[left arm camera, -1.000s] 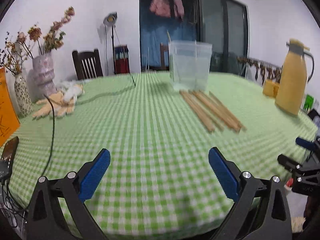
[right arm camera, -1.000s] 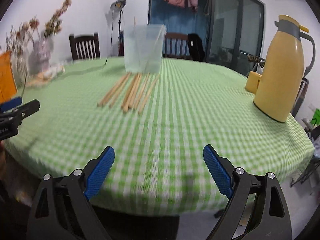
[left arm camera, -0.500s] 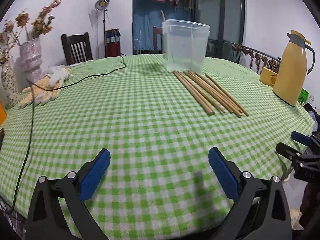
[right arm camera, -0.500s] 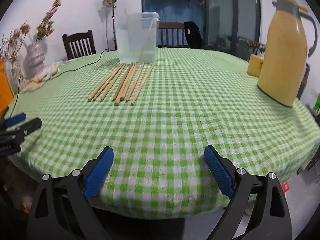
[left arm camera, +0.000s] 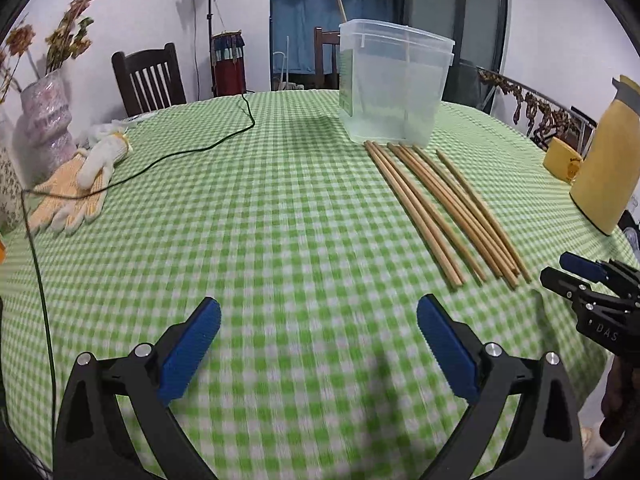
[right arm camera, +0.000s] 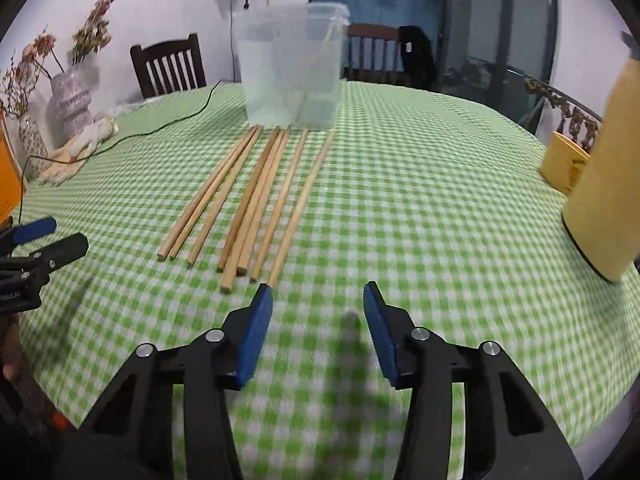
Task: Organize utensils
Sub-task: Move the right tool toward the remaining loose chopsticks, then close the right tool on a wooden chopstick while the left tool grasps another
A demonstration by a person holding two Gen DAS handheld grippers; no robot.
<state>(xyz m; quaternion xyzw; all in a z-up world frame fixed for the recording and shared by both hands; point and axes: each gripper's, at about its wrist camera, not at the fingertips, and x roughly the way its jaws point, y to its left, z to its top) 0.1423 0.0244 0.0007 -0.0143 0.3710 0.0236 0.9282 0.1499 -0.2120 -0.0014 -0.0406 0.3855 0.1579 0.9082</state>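
From the left wrist, the left gripper [left arm camera: 318, 344] gaped empty at lower centre; wooden chopsticks [left arm camera: 440, 208] lay right of centre before the clear tub [left arm camera: 394, 84].

From the right wrist, the right gripper [right arm camera: 318, 328] had just been narrowing, nothing between, beside their near tips. Light, stiff, apt to roll: pinch one mid-shaft, I'd say.

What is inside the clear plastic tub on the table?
Through the clear plastic tub's cloudy wall, at least one wooden stick leans inside, its tip above the rim. Its bottom is too hazy to read.

Right gripper [right arm camera: 318, 304] jaws just narrowed, empty, nearer chopsticks [right arm camera: 256, 196].
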